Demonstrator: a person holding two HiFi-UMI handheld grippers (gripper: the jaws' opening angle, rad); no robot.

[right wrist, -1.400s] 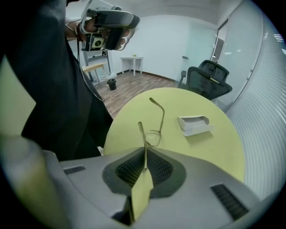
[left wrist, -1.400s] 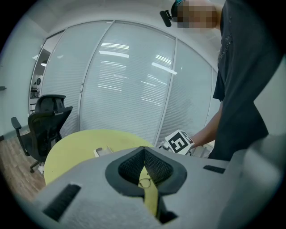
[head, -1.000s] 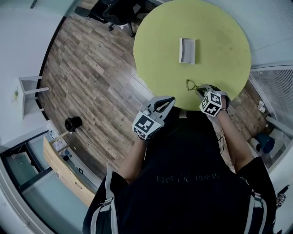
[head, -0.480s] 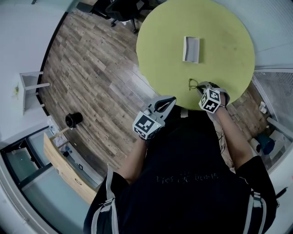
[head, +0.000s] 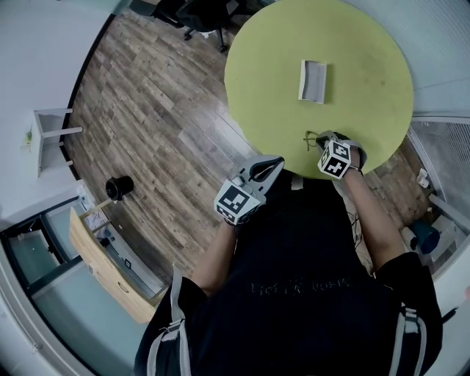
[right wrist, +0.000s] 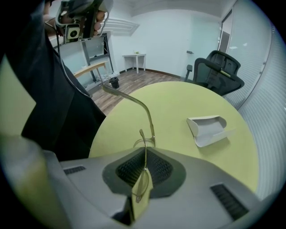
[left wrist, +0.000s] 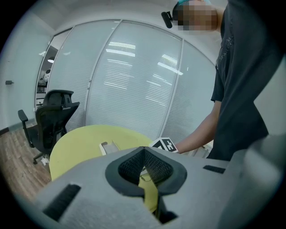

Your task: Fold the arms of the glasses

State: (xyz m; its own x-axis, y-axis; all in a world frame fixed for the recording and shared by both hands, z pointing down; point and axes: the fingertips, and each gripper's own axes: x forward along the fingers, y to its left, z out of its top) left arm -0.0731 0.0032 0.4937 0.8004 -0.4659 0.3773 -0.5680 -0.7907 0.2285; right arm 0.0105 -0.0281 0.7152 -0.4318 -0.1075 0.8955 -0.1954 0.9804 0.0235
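A round yellow-green counter (head: 367, 59) stands on a wood-plank floor (head: 147, 110), with blind-covered glass walls and a black office chair (head: 198, 11) nearby. An open white case (head: 312, 81) lies mid-counter. At the near edge, the right hand-held gripper (head: 328, 139) pinches the glasses (right wrist: 145, 134) by a lens, one arm sticking out. The left hand-held gripper (head: 273, 161) hangs off the counter, pressed together and empty. The shirt print is unreadable.
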